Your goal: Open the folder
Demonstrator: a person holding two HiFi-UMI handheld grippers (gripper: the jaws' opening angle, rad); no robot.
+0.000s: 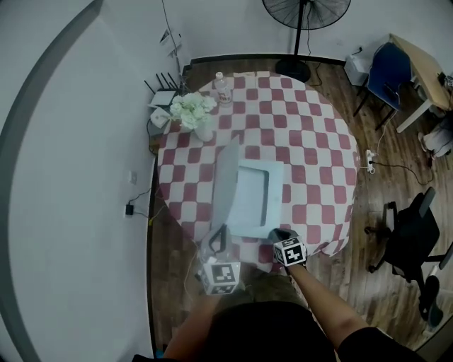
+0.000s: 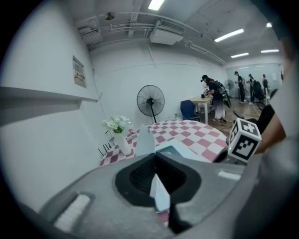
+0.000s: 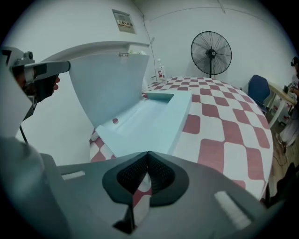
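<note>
A light blue folder lies on the round checkered table, near its front edge. Its cover stands lifted almost upright on the left side. My left gripper is shut on the cover's near edge; a thin sheet edge shows between its jaws. In the right gripper view the raised cover arches over the folder's base, with the left gripper pinching its rim. My right gripper sits at the base's near right corner. Its jaws are shut, with nothing seen between them.
A vase of white flowers and a small bottle stand at the table's far left. A standing fan is behind the table. A black office chair and a blue chair are on the right. People stand far off.
</note>
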